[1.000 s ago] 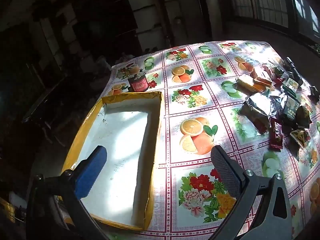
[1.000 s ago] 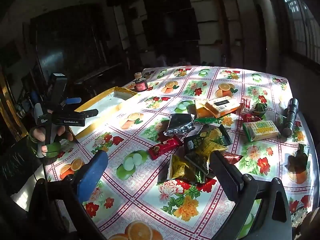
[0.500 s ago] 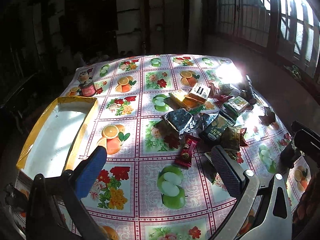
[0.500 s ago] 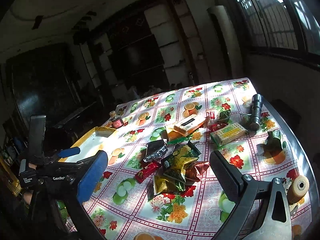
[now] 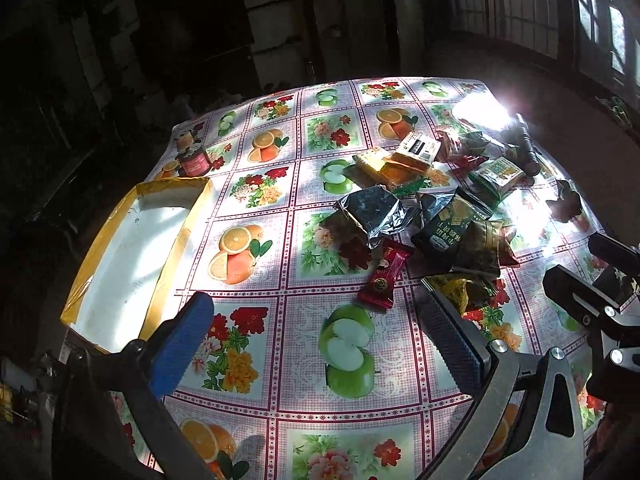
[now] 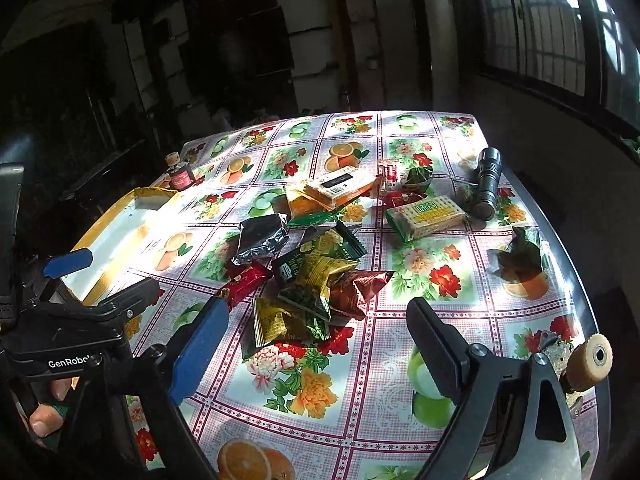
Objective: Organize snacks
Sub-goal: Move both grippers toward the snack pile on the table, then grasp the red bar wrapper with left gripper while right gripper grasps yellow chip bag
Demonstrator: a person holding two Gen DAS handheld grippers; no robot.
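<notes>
— While both grippers are hovering over the table with nothing between their pads, what is worrying you most?

— The heap. The snack packets point(image 6: 316, 280) are lying piled on one another in the middle of the tablecloth point(image 6: 420, 360), and the right gripper point(image 6: 316, 348) is hanging just in front of them, jaws spread wide though they have just been narrowing a little, with nothing in them. If it is closing on that pile, it is probably pinching two crinkly packs at once — or only a loose corner that slides out.

— And the left one?

— The left gripper point(image 5: 320, 340) is gaping open too, empty, pointing at the red bar point(image 5: 384, 276) near the edge of the heap. The yellow-rimmed tray point(image 5: 120, 256) is sitting well apart, off to its left side, so anything lifted is travelling a long way over the cloth.

— So dropping on the way?

— Yes, and the two grippers are standing close beside each other, so I am expecting them to be bumping if both are reaching in. The flashlight point(image 6: 488, 180) and small jar point(image 6: 180, 176) are not snacks either.
</notes>
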